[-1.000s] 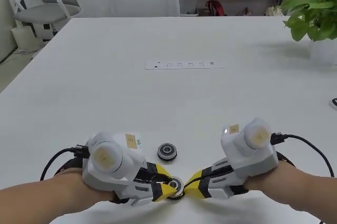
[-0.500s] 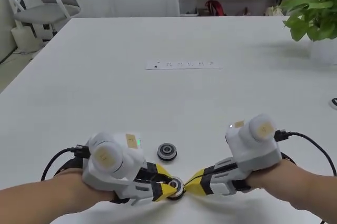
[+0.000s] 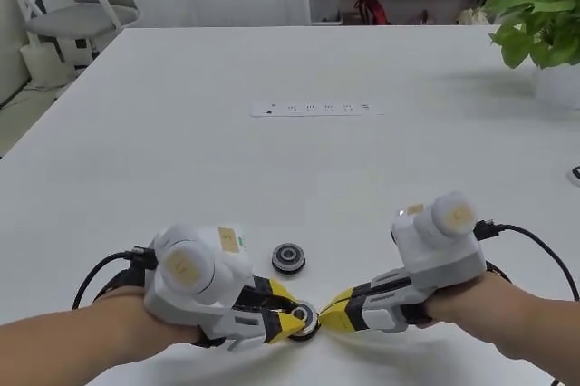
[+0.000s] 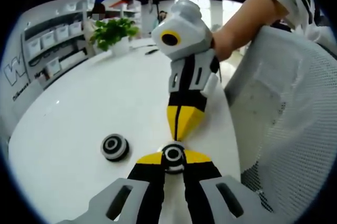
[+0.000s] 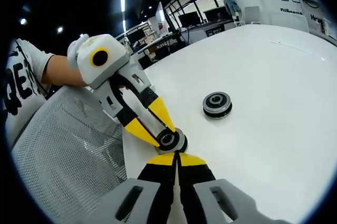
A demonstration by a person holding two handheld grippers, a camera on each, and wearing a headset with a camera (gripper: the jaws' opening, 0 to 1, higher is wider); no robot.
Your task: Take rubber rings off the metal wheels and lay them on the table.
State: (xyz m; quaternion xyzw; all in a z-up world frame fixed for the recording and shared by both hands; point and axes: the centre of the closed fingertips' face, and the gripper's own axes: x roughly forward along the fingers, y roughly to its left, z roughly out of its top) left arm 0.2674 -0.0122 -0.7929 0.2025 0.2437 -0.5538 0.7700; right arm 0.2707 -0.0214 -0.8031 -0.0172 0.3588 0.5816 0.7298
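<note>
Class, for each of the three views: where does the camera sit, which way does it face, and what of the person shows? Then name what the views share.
Head view: on the head, facing forward and down over the table; forearms, left gripper, right gripper.
Left gripper view: along the left gripper's jaws toward the right gripper; an arm behind it.
Right gripper view: the opposite way, toward the left gripper; a sleeve.
Shared: held wheel and loose wheel, in all three.

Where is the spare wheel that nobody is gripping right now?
In the head view the loose wheel lies on the table just beyond the held wheel, nearer the left hand-held gripper.
</note>
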